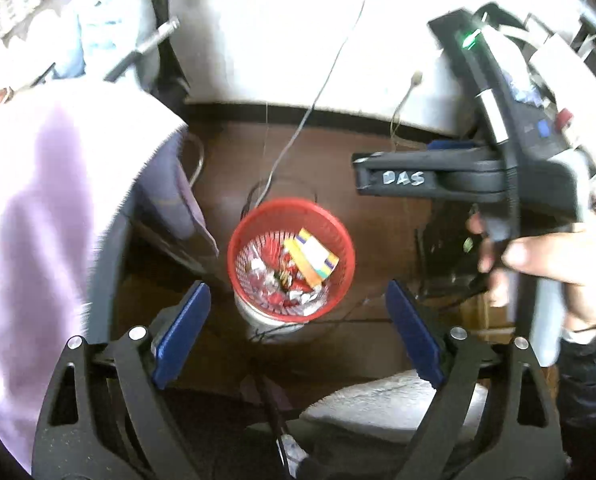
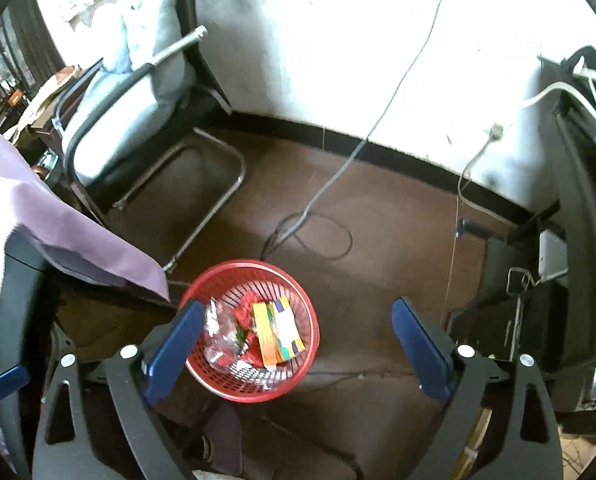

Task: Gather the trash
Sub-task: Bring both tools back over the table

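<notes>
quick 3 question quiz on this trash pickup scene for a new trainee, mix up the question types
1. True or false: the red mesh basket on the floor already holds trash.
2. Multiple choice: the left gripper is (a) shut on a wrapper, (b) open with nothing between its pads, (c) shut on the basket rim.
3. Short answer: what lies on top of the crumpled wrappers in the basket?

Key
1. True: wrappers and a carton lie inside.
2. b. The right gripper is open and holds nothing too.
3. A flattened yellow and orange carton.
</notes>
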Action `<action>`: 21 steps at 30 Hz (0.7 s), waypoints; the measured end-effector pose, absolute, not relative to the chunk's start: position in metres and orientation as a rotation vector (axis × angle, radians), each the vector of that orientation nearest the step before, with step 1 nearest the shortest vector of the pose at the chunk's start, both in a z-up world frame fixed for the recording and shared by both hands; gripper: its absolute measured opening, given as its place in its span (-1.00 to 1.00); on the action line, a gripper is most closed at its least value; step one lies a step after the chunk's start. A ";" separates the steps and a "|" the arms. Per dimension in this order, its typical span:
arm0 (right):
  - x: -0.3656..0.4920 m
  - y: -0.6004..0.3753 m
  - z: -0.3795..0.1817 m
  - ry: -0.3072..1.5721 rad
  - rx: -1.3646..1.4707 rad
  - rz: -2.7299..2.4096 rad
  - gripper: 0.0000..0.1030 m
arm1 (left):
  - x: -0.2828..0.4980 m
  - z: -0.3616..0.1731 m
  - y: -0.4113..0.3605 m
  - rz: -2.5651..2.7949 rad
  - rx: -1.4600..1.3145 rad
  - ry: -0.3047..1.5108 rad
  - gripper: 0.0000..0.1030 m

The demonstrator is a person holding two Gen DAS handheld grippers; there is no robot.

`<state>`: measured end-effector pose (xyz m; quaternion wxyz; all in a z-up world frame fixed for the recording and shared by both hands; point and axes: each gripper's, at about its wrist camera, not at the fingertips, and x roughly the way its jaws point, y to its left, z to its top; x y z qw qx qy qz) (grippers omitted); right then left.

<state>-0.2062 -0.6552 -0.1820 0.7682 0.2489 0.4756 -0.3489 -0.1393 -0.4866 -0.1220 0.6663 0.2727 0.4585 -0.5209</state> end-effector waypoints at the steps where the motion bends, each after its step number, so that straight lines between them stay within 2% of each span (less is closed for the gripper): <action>1: -0.204 -0.651 -0.175 1.024 0.533 -0.755 0.85 | -0.139 -0.113 -0.481 -1.179 0.592 1.027 0.68; 14: -0.173 -0.572 -0.077 0.867 0.420 -0.577 0.88 | -0.128 -0.018 -0.391 -1.057 0.421 0.809 0.69; 21: -0.136 -0.514 -0.025 0.795 0.319 -0.426 0.88 | -0.096 0.023 -0.327 -0.914 0.325 0.748 0.83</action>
